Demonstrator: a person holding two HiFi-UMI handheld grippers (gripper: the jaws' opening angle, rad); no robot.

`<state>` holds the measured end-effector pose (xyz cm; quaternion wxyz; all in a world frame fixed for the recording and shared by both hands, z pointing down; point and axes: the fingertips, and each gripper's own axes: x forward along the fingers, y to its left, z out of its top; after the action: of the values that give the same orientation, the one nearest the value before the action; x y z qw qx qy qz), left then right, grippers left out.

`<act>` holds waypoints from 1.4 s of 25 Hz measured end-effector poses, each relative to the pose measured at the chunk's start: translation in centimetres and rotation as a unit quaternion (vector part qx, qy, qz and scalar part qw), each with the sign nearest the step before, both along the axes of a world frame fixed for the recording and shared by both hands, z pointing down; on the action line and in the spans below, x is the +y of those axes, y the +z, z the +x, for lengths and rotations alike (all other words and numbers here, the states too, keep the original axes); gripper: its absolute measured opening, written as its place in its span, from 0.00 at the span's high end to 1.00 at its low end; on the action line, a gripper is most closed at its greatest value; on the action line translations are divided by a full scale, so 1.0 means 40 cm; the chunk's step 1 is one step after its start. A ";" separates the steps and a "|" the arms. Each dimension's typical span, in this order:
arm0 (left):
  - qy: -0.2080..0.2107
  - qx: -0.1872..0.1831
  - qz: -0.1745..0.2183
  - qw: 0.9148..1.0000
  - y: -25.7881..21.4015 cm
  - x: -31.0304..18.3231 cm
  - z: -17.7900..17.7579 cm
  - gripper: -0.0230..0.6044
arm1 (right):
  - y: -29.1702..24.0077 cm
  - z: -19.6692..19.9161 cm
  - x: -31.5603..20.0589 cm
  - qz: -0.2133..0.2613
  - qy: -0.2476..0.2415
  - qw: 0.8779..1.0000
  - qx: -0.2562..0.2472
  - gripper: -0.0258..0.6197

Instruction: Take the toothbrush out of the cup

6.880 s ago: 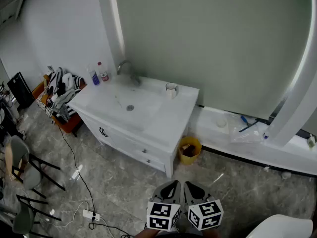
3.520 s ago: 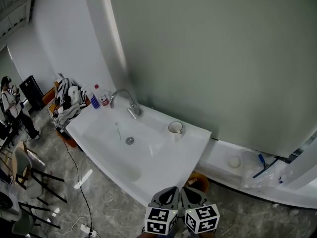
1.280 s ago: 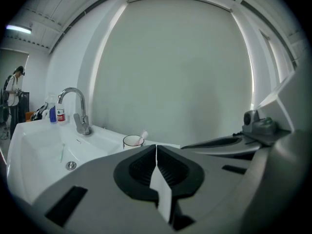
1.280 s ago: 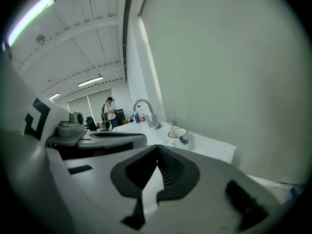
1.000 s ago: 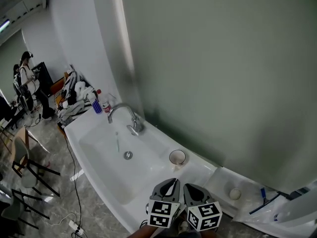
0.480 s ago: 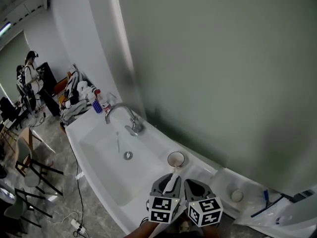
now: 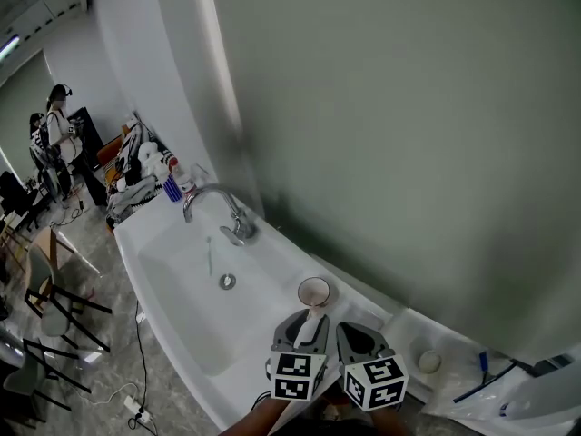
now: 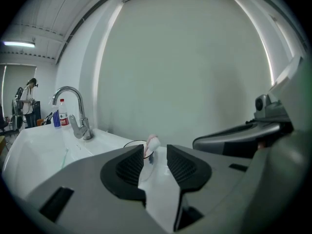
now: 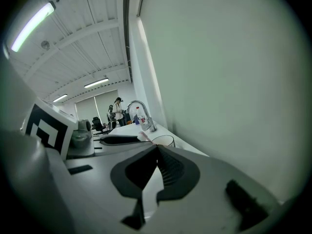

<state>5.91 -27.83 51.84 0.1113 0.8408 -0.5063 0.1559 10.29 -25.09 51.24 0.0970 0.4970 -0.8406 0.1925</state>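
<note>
Both grippers are held side by side at the bottom of the head view, marker cubes toward the person, noses tipped slightly down and aimed at the cup [image 7: 314, 292]. A sliver of the left hand [image 7: 269, 416] shows under its cube. The left gripper [image 7: 312, 320] is just short of the cup. Its jaws are wide apart and have just been opening, and the ribbed pads press on nothing. In the left gripper view the white countertop [image 8: 161, 189] fills the gap, and the toothbrush [image 8: 152, 141] head pokes up just past the tips, close to the left-hand pad. I can't tell whether it touches that pad. The right gripper [image 7: 352, 331] sits just right of the left one, a bit further back from the cup. Its jaws are closed tip to tip and hold nothing. The cup is clear with a thin dark rim and stands upright on the counter by the wall [image 7: 390, 134], with the toothbrush standing in it, head up. Left of the cup is the white sink [image 7: 177, 302] with a drain [image 7: 227, 282]. Past the cup on the far side of the basin stands a curved chrome faucet [image 7: 216, 209]. Further from the cup are small bottles [image 7: 172, 185] at the counter's far end. Well beyond them a person [image 7: 56, 133] stands among chairs.
</note>
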 end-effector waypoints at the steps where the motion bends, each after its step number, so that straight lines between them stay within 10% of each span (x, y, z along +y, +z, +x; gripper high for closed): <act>1: -0.004 0.000 0.001 1.000 0.003 -0.004 0.001 0.74 | 0.004 0.003 -0.003 -0.001 -0.001 1.000 0.000 0.94; 35: -0.049 -0.020 0.005 0.999 0.042 -0.101 -0.034 0.87 | 0.036 -0.002 -0.095 -0.012 -0.019 1.000 0.005 0.94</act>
<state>4.56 -31.85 53.54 0.1049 0.8120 -0.5500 0.1644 10.22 -28.89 52.68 0.1106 0.4803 -0.8472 0.1981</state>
